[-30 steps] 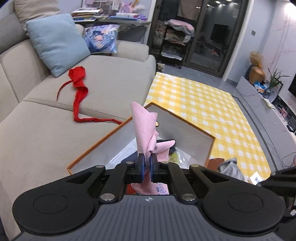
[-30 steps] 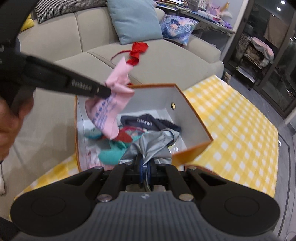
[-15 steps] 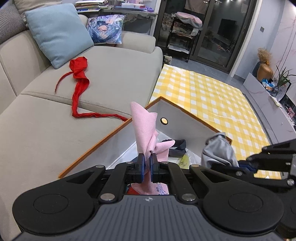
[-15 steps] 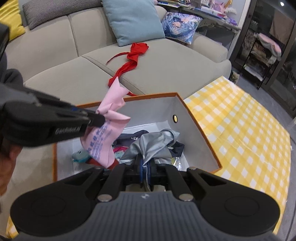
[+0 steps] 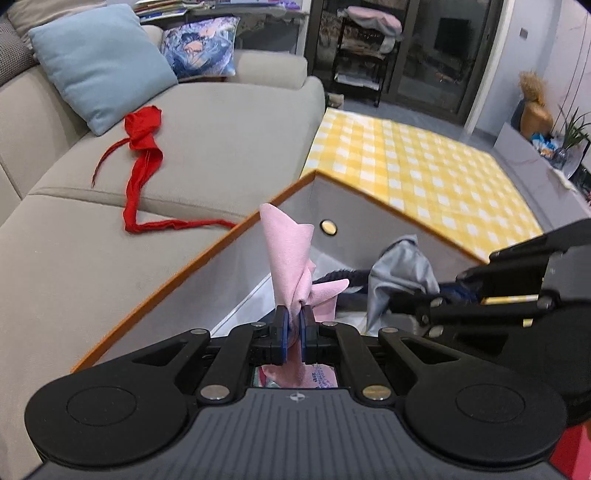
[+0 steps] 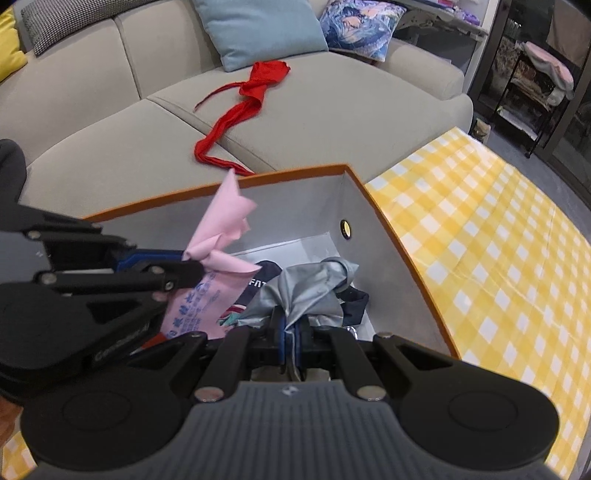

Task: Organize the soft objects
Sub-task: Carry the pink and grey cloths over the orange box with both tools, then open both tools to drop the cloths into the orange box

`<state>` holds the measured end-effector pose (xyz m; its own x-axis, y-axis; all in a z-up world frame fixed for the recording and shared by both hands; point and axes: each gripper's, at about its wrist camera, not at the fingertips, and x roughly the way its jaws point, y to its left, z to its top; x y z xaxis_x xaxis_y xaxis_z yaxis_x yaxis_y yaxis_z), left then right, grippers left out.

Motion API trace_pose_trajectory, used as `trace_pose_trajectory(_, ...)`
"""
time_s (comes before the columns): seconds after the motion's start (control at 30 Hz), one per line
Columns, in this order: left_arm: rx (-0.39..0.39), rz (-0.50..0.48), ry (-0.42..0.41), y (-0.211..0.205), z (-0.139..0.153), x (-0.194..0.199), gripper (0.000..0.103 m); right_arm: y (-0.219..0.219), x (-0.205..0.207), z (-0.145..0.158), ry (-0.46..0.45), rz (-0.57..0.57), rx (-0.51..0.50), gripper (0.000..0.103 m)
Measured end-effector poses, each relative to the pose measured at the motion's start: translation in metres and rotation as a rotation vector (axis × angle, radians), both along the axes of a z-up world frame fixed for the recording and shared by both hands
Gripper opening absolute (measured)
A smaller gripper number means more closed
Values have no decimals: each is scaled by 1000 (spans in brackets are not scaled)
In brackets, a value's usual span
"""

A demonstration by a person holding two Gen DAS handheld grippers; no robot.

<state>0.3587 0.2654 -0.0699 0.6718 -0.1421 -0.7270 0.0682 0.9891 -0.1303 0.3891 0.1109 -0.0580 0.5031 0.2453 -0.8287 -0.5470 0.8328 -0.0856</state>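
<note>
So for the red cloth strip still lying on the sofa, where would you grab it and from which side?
Probably at the bunched knot of the red cloth strip, near the light blue cushion, coming straight down from above. There the fabric stands thick off the sofa seat; the long tail lies flat and thin, giving the pads little to pinch.

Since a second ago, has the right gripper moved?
Yes. The right gripper, shut on the grey cloth, has come in from the right over the orange-rimmed box.
</note>
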Motion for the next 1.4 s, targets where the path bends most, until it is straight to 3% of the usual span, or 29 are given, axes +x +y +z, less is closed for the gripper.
trace_pose_trajectory(0.3, -45, 64, 94, 14, -24, 15, 7, 8, 23, -21, 50, 9, -27, 2)
trace_pose_trajectory(0.63, -16, 67, 127, 9, -31, 19, 9, 19, 34, -30, 61, 11, -57, 3)
trace_pose_trajectory(0.7, -9, 65, 138, 7, -32, 21, 10, 19, 35, -33, 72, 7, -61, 9)
trace_pose_trajectory(0.77, 1, 70, 138, 8, -32, 20, 18, 19, 36, -35, 80, 3, -63, 12)
trace_pose_trajectory(0.83, 2, 79, 139, 8, -30, 20, 21, 18, 35, -35, 81, 7, -69, 23)
trace_pose_trajectory(1.4, -47, 59, 95, 5, -7, 15, 26, -1, 15, 14, -11, -65, -88, 29)
